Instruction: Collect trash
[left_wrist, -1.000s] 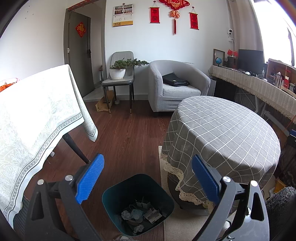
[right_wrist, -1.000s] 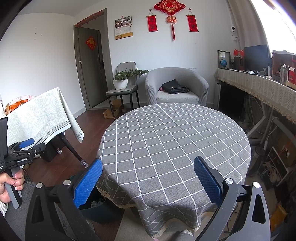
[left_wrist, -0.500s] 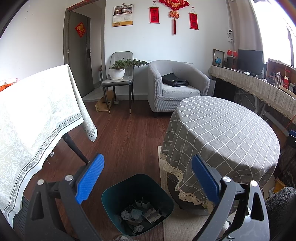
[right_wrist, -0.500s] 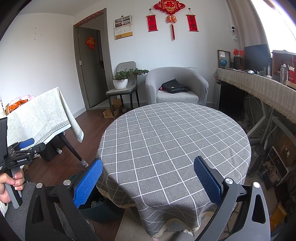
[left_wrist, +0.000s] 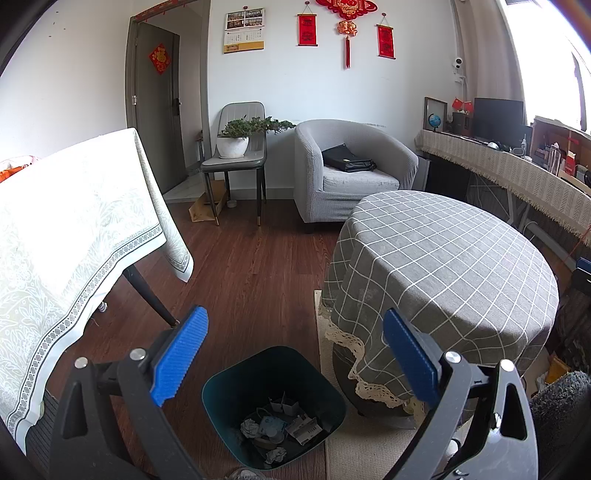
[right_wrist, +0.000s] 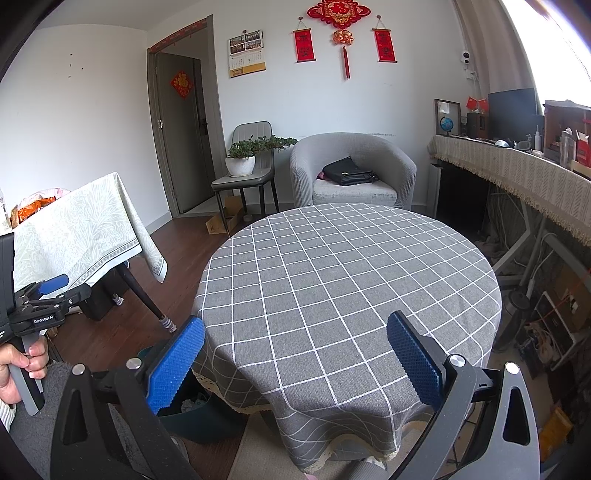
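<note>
In the left wrist view, the left tongs (left_wrist: 295, 354) are spread wide with nothing between the blue pads (left_wrist: 180, 356). Directly below them, at 6 o'clock, a dark teal trash bin (left_wrist: 229, 391) stands on the wooden floor (left_wrist: 251, 273), holding crumpled paper and small wrappers (left_wrist: 280, 430). At 9 o'clock hangs the cloth of a pale patterned desk (left_wrist: 74, 221); at 3 o'clock, just beside the bin, is the round desk (left_wrist: 443, 258) under a grey checked cloth.

In the right wrist view, a hand (right_wrist: 14, 373) at 9 o'clock grips the handle of the left tongs. The right tongs (right_wrist: 295, 363) are likewise released and empty, held over the near edge of the round desk. The bin's rim shows at 7 o'clock, behind the left pad.
</note>
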